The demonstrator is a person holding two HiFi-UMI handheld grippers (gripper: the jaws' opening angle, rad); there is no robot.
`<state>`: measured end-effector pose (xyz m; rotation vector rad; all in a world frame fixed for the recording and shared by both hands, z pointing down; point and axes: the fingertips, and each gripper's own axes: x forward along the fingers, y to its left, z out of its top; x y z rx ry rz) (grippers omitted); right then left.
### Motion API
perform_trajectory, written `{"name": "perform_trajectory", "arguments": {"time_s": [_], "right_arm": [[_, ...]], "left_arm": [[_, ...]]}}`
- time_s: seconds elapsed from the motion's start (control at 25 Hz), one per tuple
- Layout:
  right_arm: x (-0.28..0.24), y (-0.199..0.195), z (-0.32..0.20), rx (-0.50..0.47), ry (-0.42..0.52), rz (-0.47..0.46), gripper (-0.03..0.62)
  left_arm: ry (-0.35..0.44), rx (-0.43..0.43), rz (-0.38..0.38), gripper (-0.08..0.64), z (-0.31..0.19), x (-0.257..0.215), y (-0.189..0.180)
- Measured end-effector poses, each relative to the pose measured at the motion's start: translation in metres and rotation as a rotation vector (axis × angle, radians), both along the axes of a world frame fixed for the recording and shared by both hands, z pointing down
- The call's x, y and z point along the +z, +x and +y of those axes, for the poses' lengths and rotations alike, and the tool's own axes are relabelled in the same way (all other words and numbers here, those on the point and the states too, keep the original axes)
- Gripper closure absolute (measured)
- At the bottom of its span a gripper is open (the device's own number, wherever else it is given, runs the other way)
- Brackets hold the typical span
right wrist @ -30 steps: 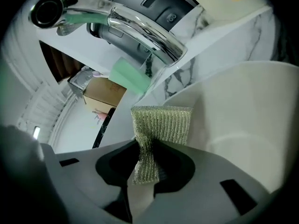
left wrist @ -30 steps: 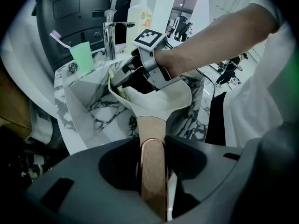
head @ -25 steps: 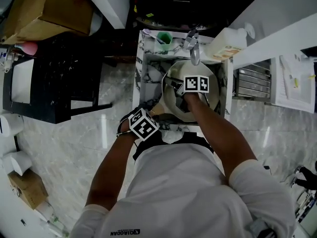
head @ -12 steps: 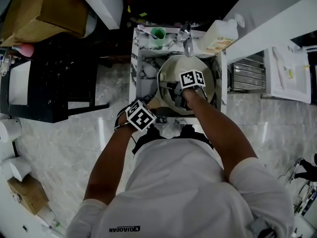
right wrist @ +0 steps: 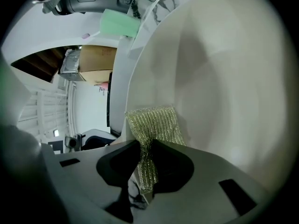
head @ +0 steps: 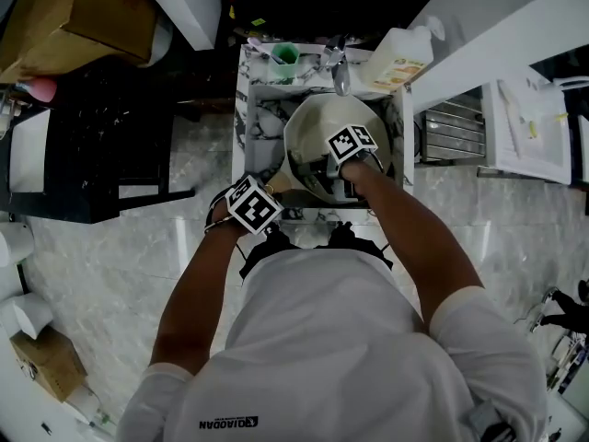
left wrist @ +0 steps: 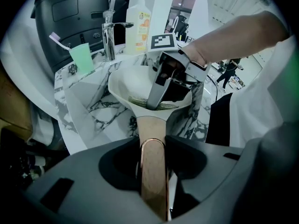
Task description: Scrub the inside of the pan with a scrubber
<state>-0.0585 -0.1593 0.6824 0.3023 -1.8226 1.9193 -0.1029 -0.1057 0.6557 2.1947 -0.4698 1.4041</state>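
A cream pan [head: 313, 122] sits tilted in the marble sink [head: 260, 118]. Its wooden handle [left wrist: 153, 162] points toward me, and my left gripper [left wrist: 153, 146] is shut on it. My right gripper [head: 324, 168] reaches down inside the pan, shut on a green-gold mesh scrubber [right wrist: 156, 122]. The scrubber's free end lies flat against the pan's inner wall [right wrist: 219, 78]. In the left gripper view the right gripper [left wrist: 156, 101] stands on the pan's near inner side, with the scrubber [left wrist: 164, 107] under its tip.
A chrome tap [head: 340, 67] stands behind the sink, with a green cup [head: 285, 55] holding a toothbrush to its left and a soap bottle [head: 400, 63] to its right. A black crate [head: 83, 145] and a cardboard box [head: 74, 17] are at the left.
The right gripper has slid a little toward the near side of the pan with the scrubber. The left gripper keeps its hold on the handle; the head view has shifted slightly.
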Motion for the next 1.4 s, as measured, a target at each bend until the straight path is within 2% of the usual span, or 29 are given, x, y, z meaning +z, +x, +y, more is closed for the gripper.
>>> {"name": "perform_trajectory", "arguments": {"time_s": [0.24, 0.4, 0.64, 0.92, 1.2, 1.4], "right_arm": [[0.007, 0.021, 0.028, -0.138, -0.045, 0.078, 0.485], [0.011, 0.036, 0.042, -0.232, -0.045, 0.131, 0.486], [0.015, 0.056, 0.051, -0.315, -0.053, 0.205, 0.486], [0.02, 0.085, 0.063, -0.477, -0.04, 0.307, 0.486], [0.02, 0.099, 0.068, -0.512, -0.053, 0.332, 0.488], [0.02, 0.098, 0.067, -0.517, -0.028, 0.332, 0.488]], "left_arm": [[0.004, 0.002, 0.0, 0.387, 0.0, 0.001, 0.0], [0.001, 0.002, 0.0, 0.387, 0.001, 0.0, 0.001], [-0.008, -0.001, 0.007, 0.387, -0.001, -0.001, 0.001], [0.0, 0.001, 0.004, 0.387, 0.0, 0.0, 0.001], [0.0, 0.0, 0.003, 0.387, 0.001, -0.001, 0.002], [0.002, 0.001, 0.0, 0.387, 0.0, 0.0, 0.002]]}}
